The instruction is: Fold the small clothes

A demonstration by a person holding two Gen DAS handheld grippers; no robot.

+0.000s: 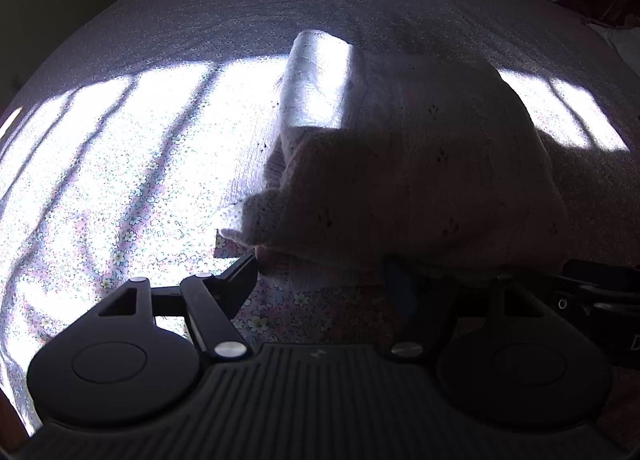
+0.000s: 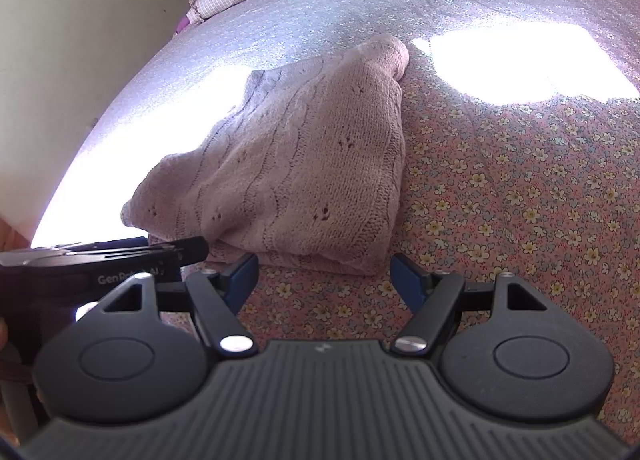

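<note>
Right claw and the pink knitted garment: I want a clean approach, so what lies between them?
Only bare floral bedsheet lies between the open right claw and the pink knitted garment, as the right wrist view shows.

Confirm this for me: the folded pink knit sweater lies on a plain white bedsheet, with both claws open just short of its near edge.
Not quite. The bedsheet is not plain white: the right wrist view shows it pink with a small flower print. The rest stands: the folded pink knit sweater lies on it, and the right claw and the left claw are open just short of its near edge.
</note>
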